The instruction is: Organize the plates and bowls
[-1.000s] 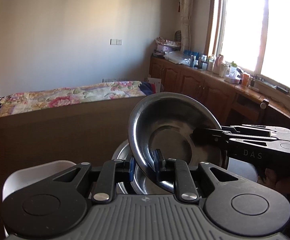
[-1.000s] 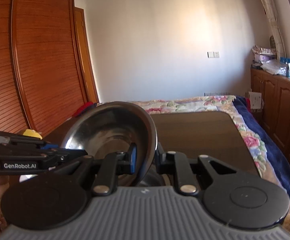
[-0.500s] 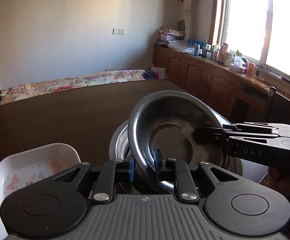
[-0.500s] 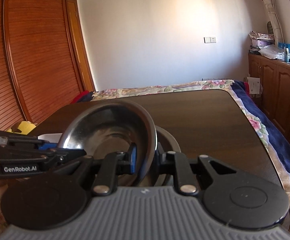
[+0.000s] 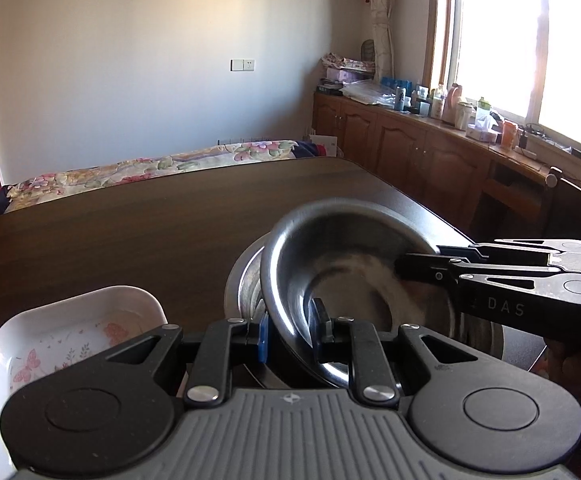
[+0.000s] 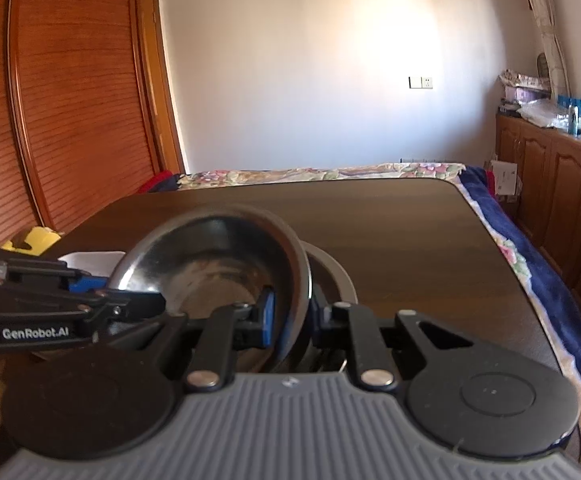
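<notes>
So the steel bowl [image 5: 354, 280] has come down since a second ago and now sits tilted right over the other steel bowl [image 5: 246, 280] on the surface [image 5: 150, 232]. Both my left gripper [image 5: 290, 334] and right gripper [image 6: 292, 314] are still pinched narrow on its rim, so I'd say it's almost nested, letting go comes next.

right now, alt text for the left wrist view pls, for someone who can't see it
Two grippers clamp opposite rims of a tilted steel bowl over a second steel bowl on a dark wooden table: the left gripper near, the right gripper from the right. A white floral dish sits left.
</notes>
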